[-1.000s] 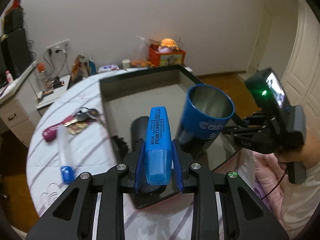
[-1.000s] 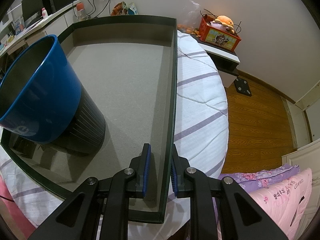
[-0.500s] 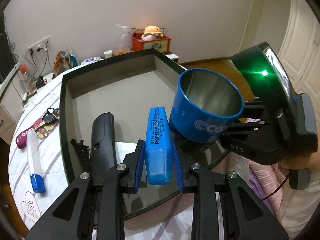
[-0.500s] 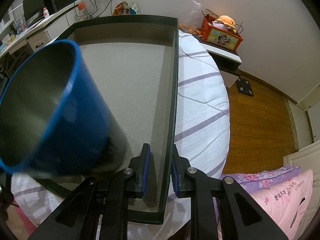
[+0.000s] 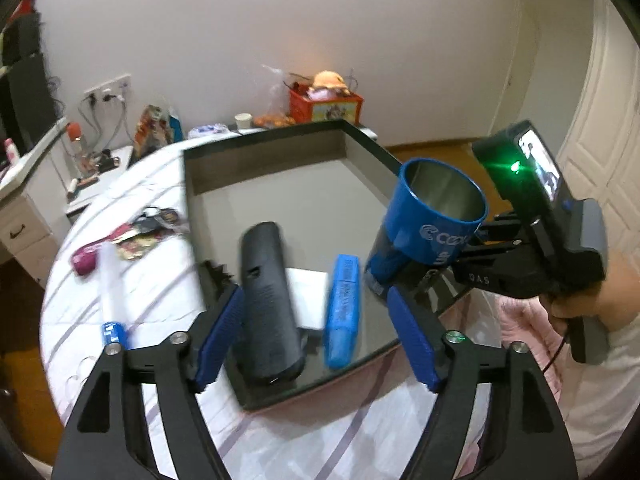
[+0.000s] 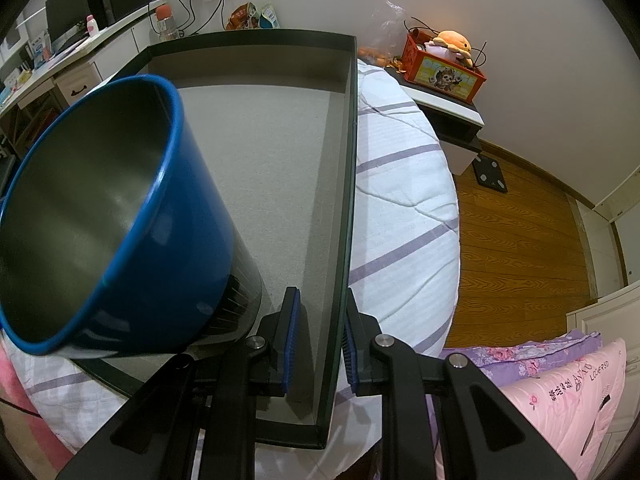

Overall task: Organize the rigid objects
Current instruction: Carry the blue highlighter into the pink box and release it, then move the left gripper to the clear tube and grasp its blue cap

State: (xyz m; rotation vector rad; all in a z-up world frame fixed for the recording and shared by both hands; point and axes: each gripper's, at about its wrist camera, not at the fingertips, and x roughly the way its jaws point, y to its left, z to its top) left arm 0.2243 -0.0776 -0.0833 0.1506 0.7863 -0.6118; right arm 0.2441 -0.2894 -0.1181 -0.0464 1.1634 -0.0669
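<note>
We see our left gripper (image 5: 316,332), jaws just opened, above the blue highlighter (image 5: 341,312) lying free in the tray (image 5: 280,152), while our right gripper (image 6: 320,340) clamps the tray's wall beside the blue cup (image 6: 120,216).

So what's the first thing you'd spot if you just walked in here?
Probably the big blue cup, tilted in the near right corner of the dark tray. Next, the blue highlighter lying in the tray beside a black remote, between the left gripper's open jaws.
</note>
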